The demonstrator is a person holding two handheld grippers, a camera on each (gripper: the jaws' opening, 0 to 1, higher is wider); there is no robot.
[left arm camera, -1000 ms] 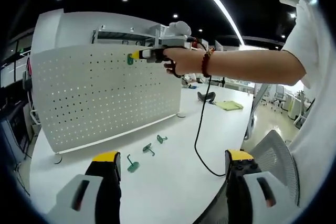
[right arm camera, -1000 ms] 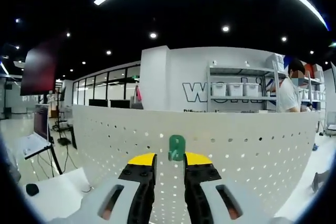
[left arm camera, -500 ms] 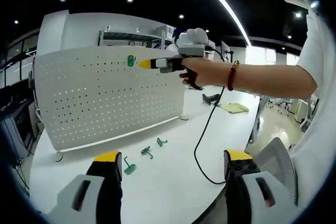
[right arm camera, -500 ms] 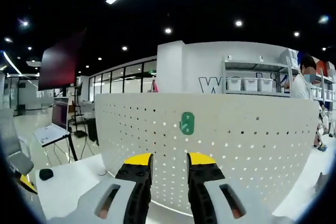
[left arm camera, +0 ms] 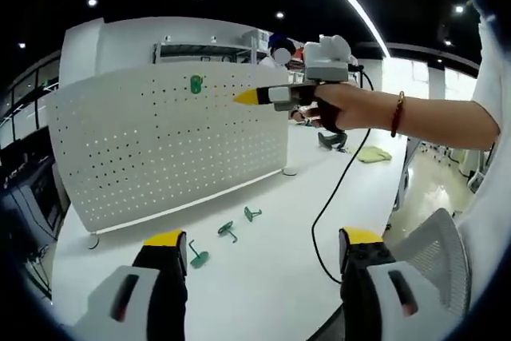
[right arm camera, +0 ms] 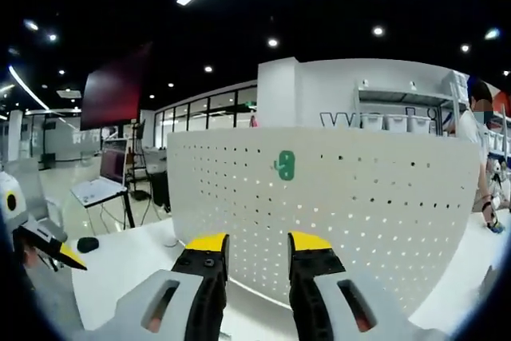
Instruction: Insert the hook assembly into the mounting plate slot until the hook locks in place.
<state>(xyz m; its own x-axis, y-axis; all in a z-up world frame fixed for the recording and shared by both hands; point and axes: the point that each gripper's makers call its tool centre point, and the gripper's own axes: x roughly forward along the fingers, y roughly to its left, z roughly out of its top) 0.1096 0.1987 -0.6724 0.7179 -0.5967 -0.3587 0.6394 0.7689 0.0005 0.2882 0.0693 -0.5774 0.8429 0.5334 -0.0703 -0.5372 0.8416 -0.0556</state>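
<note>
A green hook sits mounted high on the white perforated mounting plate, upper centre-left of the left gripper view; in the right gripper view the same hook hangs upright, long axis vertical, above the right gripper. That gripper's fingers are slightly parted, gripping nothing, apart from the plate. The left gripper has fingers spread wide, empty, over the white worktop. Three spare green hooks lie on the worktop below the plate.
</note>
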